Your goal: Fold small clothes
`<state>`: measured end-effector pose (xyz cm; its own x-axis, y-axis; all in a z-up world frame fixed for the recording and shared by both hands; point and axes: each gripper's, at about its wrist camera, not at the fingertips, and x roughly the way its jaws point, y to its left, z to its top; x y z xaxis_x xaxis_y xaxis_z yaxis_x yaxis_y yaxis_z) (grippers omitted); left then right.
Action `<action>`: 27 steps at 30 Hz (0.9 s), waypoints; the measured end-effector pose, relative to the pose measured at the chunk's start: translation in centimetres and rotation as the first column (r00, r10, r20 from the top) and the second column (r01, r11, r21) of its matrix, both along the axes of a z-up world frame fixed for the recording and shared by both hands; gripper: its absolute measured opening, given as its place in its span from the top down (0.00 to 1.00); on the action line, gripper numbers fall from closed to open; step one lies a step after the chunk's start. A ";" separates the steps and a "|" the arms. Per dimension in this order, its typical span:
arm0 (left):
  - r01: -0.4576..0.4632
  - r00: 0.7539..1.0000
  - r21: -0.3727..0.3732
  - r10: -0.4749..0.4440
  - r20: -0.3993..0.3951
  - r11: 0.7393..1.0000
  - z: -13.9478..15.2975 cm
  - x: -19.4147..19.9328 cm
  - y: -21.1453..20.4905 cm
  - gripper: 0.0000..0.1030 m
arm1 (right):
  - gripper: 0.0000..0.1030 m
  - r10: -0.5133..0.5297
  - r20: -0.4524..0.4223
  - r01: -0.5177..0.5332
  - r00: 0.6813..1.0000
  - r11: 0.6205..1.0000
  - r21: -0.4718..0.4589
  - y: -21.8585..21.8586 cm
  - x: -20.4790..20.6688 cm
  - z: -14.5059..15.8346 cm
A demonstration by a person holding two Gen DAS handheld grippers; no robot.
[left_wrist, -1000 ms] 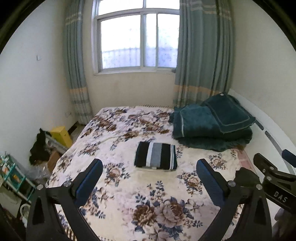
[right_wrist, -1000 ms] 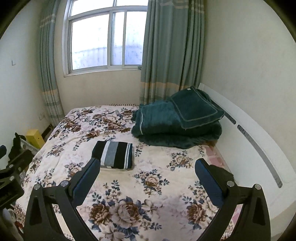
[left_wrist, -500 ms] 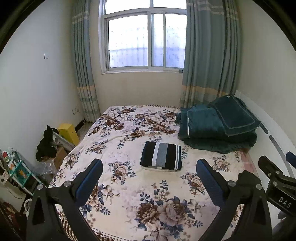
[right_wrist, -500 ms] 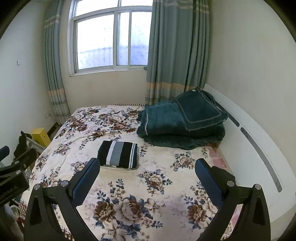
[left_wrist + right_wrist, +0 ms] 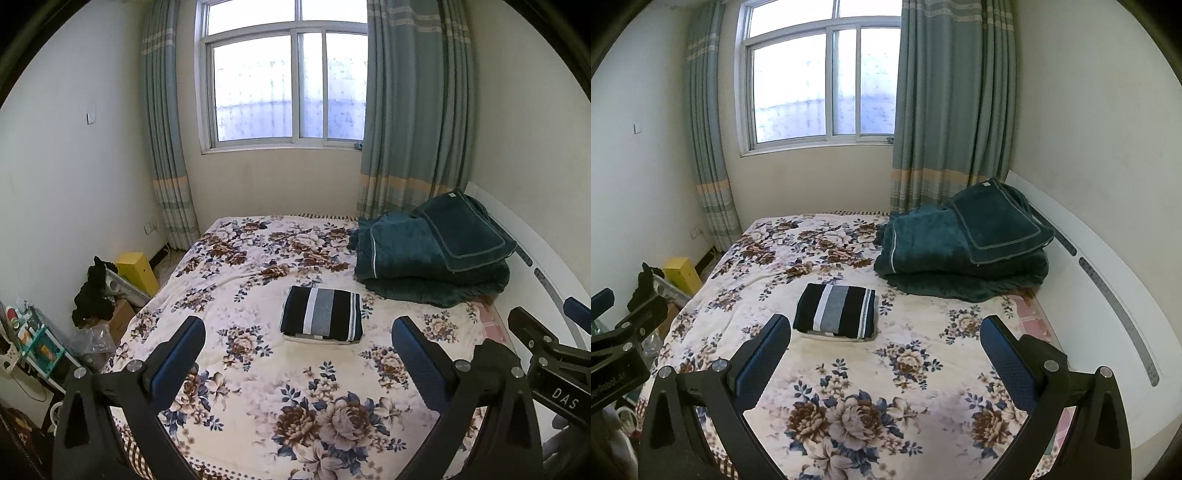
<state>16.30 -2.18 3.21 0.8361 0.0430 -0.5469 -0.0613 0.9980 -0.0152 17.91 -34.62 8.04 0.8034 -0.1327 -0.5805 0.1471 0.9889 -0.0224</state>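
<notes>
Fingers (image 5: 177, 354) of left gripper (image 5: 297, 358) and right gripper (image 5: 884, 356) spread apart, empty, raised near bed's (image 5: 258, 369) foot edge. Striped garment (image 5: 322, 314) folded square, mid-bed. Judged complete; withdraw clear without brushing stack.

The bedspread (image 5: 325, 373) looks like soft matt fleece, the dark green blanket (image 5: 424, 258) plush and velvety, the folded striped garment (image 5: 321, 314) a smooth knit. The gripper arms are matt black plastic with shiny metal screws.
</notes>
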 end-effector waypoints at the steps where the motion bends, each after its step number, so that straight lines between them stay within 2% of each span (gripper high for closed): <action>1: 0.001 1.000 -0.001 -0.001 0.001 1.000 0.0 0.0 0.0 0.00 | 0.00 0.002 -0.001 -0.002 1.000 1.000 -0.001 0.0 0.1 0.0; 27: 0.018 1.000 -0.018 -0.017 0.009 1.000 0.1 -0.3 -0.4 0.00 | 0.00 0.020 0.006 -0.020 1.000 1.000 0.003 0.6 -0.3 0.0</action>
